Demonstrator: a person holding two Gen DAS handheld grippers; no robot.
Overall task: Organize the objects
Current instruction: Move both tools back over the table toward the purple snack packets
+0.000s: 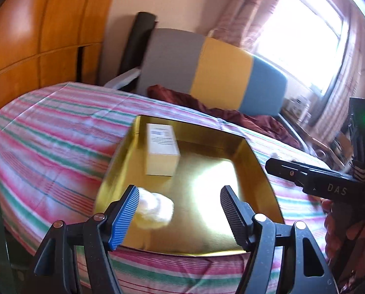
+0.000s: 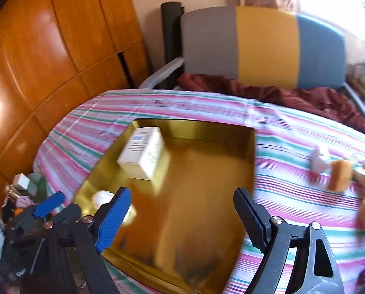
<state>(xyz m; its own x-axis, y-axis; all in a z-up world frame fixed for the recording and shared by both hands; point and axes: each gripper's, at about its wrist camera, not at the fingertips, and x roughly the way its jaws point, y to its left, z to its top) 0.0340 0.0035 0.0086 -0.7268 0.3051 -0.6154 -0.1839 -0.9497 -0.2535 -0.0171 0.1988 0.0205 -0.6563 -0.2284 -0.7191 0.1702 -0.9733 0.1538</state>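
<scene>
Both grippers are showing black frames with silver screws — each left gripper (image 1: 178, 214) and right gripper (image 2: 180, 216) is wearing one blue ribbed pad and one black — with "DAS" lettering.

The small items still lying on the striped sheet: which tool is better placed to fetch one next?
Probably the right tool: it is open and empty, and the loose items lie on its side of the gold tray.

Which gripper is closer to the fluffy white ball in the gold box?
Left. The left gripper is open with the fluffy white ball right beside its blue pad. The right gripper, also open, hangs over the middle of the gold box, farther from it.
</scene>
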